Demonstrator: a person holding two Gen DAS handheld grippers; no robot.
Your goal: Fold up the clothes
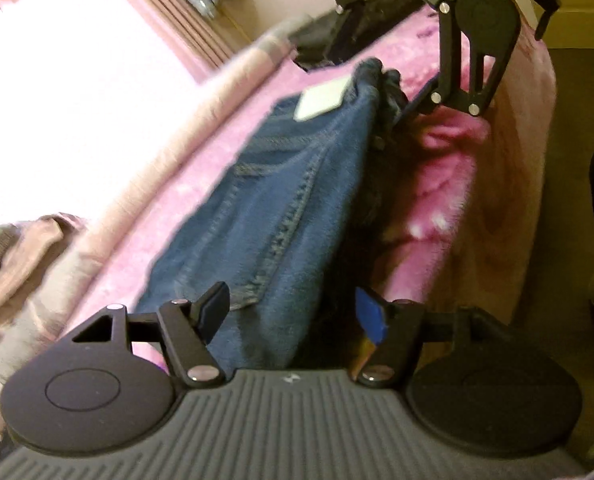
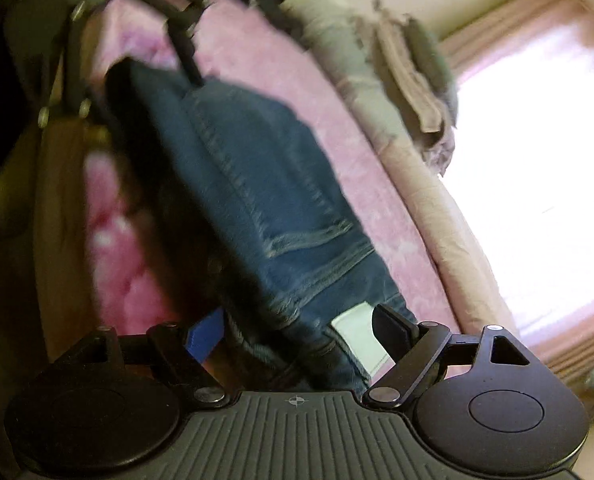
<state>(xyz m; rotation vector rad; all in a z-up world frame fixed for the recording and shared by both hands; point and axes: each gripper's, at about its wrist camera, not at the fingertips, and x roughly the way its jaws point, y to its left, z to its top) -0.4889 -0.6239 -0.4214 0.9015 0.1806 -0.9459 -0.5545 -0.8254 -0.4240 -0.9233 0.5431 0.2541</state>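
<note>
Nearest the left wrist camera, the left hand-held gripper stands spread, its pads on either side of one end of the folded blue jeans without pressing them. The jeans lie on the pink blanket of the bed, near its wooden edge, and the right hand-held gripper reaches the far end where the white waistband label shows. From the right wrist camera, the right hand-held gripper is likewise spread, the waistband and label lying between its jaws unpinched. The fold seems just laid down. To finish it well, both hand-held grippers should draw back level, without snagging denim, then press the stack flat and square the edges.
</note>
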